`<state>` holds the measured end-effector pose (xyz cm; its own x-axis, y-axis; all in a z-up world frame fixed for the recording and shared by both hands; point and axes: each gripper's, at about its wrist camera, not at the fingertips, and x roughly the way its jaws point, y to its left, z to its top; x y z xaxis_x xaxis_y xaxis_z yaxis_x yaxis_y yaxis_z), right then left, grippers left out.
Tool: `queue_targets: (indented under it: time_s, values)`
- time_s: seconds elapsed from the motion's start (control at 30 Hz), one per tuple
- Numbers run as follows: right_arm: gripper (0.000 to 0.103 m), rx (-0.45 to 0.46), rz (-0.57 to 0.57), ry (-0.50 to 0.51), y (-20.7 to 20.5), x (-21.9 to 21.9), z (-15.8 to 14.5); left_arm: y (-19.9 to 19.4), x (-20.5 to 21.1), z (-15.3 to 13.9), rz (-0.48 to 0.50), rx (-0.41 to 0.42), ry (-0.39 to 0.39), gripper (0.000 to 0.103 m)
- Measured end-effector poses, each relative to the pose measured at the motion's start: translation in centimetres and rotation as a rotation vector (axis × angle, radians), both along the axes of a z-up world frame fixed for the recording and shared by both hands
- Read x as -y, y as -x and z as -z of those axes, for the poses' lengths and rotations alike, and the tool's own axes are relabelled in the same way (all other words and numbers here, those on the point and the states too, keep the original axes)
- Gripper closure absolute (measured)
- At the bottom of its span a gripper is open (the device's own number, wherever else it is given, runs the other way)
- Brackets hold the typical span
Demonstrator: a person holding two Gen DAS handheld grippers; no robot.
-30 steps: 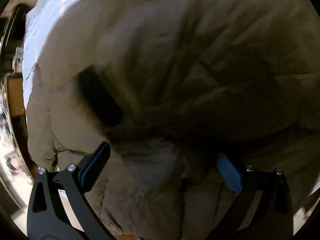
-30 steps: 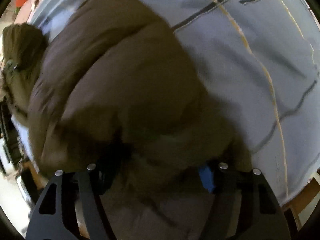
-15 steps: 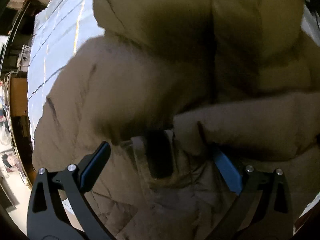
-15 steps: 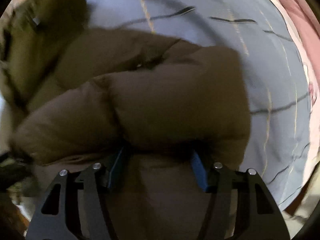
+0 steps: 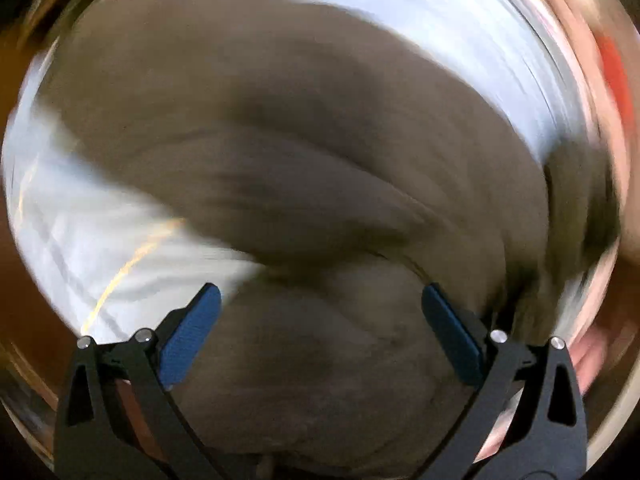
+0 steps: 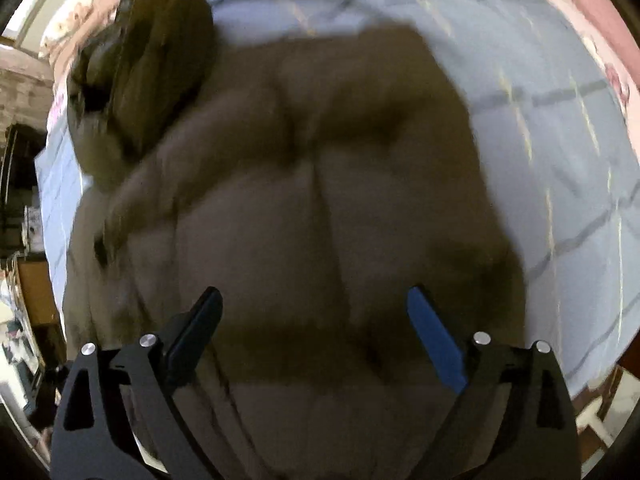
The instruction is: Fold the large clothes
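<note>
Both grippers stand with their jaws wide apart and nothing pinched between them: the left gripper [image 5: 320, 312] and the right gripper [image 6: 314, 312] each look down over the brown padded coat [image 6: 304, 208], which fills the space ahead of and under their fingers. The coat lies bunched on the bed, its bulk running away from the right gripper toward the far edge, with a darker hood or collar [image 6: 140, 64] lumped at the upper left of that view. From the left wrist the picture is badly smeared, so seams and edges cannot be read there; the coat mass sits straight ahead and slightly right of centre. Which gripper is nearer to a usable hem is hard to tell, though the right view shows a clearer edge at the coat's right side, beside bare sheet. Under it is a pale blue bedsheet [image 6: 560, 128] crossed by dark and yellow lines. Pink bedding [image 6: 592, 4] borders the far side, and wooden furniture [image 6: 36, 292] stands at the left
</note>
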<state>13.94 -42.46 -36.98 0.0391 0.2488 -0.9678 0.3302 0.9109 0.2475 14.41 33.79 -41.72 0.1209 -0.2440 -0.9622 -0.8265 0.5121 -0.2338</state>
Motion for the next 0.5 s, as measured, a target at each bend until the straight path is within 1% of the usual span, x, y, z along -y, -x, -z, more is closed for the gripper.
queue_targets:
  time_s: [0.03,0.1,0.17,0.23,0.3,0.33,0.37,0.4,0.43,0.47,0.5]
  values:
    - [0.009,-0.029,-0.015,-0.005,0.8,-0.6,0.4,2.8,-2.5,0.7,-0.146,0.041,0.054,0.002]
    - [0.009,-0.068,-0.05,-0.007,1.8,-2.6,0.8,5.1,-5.7,1.9,-0.307,0.088,0.103,0.002]
    - [0.009,-0.086,-0.079,-0.003,2.6,-4.1,0.8,6.3,-8.6,4.1,-0.444,0.091,0.136,0.002]
    - [0.009,-0.086,-0.094,-0.011,3.0,-5.8,0.1,7.2,-8.8,6.8,-0.52,0.076,0.178,0.002]
    - [0.009,-0.08,-0.1,-0.026,3.0,-7.8,-0.8,6.9,-9.7,8.9,-0.584,0.075,0.224,0.002]
    - [0.009,-0.077,-0.103,-0.035,3.2,-8.4,-1.1,8.1,-9.2,9.1,-0.606,0.081,0.231,0.002]
    - [0.009,-0.074,-0.105,-0.043,3.2,-8.9,-1.3,8.0,-9.6,9.5,-0.638,0.095,0.244,0.003]
    - [0.009,-0.068,-0.107,-0.048,3.1,-9.4,-1.6,7.9,-9.5,9.5,-0.65,0.107,0.252,0.006]
    - [0.009,-0.063,-0.109,-0.051,3.1,-9.7,-1.8,7.5,-9.8,9.5,-0.654,0.127,0.256,0.026]
    - [0.009,-0.06,-0.112,-0.054,3.9,-10.0,-2.3,7.6,-11.2,9.2,-0.646,0.136,0.262,0.052]
    - [0.009,-0.059,-0.116,-0.058,4.0,-10.1,-2.5,7.1,-11.3,8.9,-0.643,0.155,0.265,0.066]
